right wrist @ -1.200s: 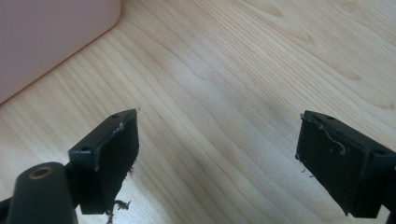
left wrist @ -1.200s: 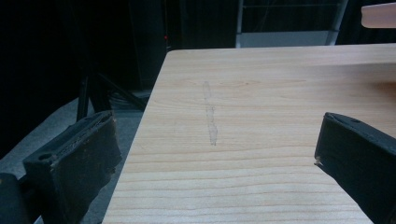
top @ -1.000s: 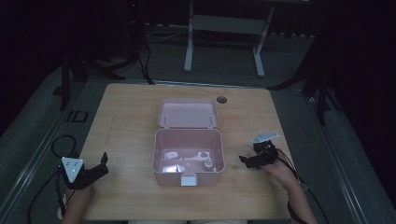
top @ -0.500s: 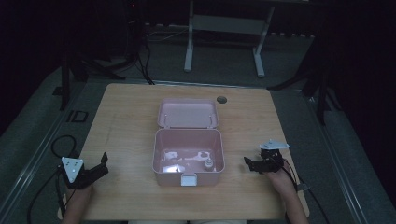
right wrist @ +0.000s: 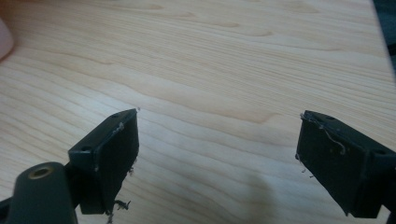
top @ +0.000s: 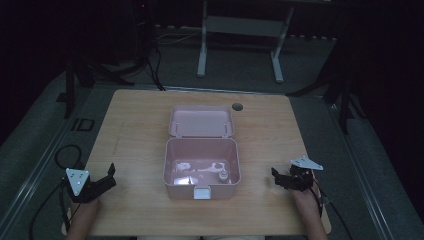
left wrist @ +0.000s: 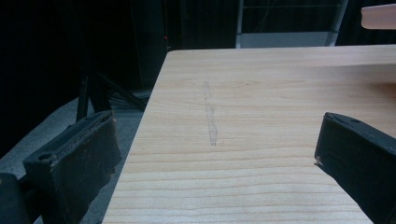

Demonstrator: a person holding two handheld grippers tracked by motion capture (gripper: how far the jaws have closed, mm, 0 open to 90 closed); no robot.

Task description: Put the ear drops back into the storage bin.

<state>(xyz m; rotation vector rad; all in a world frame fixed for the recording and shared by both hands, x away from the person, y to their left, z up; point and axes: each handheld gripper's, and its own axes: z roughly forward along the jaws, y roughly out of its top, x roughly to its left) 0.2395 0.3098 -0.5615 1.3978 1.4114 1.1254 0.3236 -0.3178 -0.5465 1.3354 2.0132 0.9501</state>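
High view: pink box point(top: 201, 170) sitting mid-worktop point(top: 135, 130), lid point(top: 201, 121) swung back flat behind it, latch tab facing the person. Inside, pale small items point(top: 200, 170), one maybe a little bottle near the right wall; too dim to tell more. Left tool point(top: 106, 179) resting low at near-left corner of worktop, well apart from box, released, holding nothing. Right tool point(top: 278, 178) low at near-right, near box's right wall but not touching, jaws spread, empty. Cable hole point(top: 237, 106) beyond the lid. Cables trailing off both tools over the near edge.

Left gripper view: left tool point(left wrist: 219, 154) wide apart, bare wood between the jaws, faint scuff mark point(left wrist: 211, 114) ahead. Sliver of pink box point(left wrist: 380, 14) at top right, far off. Worktop's left edge close under left jaw.

Right gripper view: right tool point(right wrist: 217, 154) spread over bare grain, nothing gripped. Frayed fluff on pad edges. Pink corner of box point(right wrist: 5, 39) at far left.

Risks, judged: light box likely to slide or tip if nudged by one tool with no bracing from the other. Contents small, pale and dimly lit, so easy to mis-grab or pinch two at once. Worn, fuzzy pads may slip on a smooth bottle. Trailing cable could snag on worktop's edge and drag a reach off line. Open lid could flop shut if hit.
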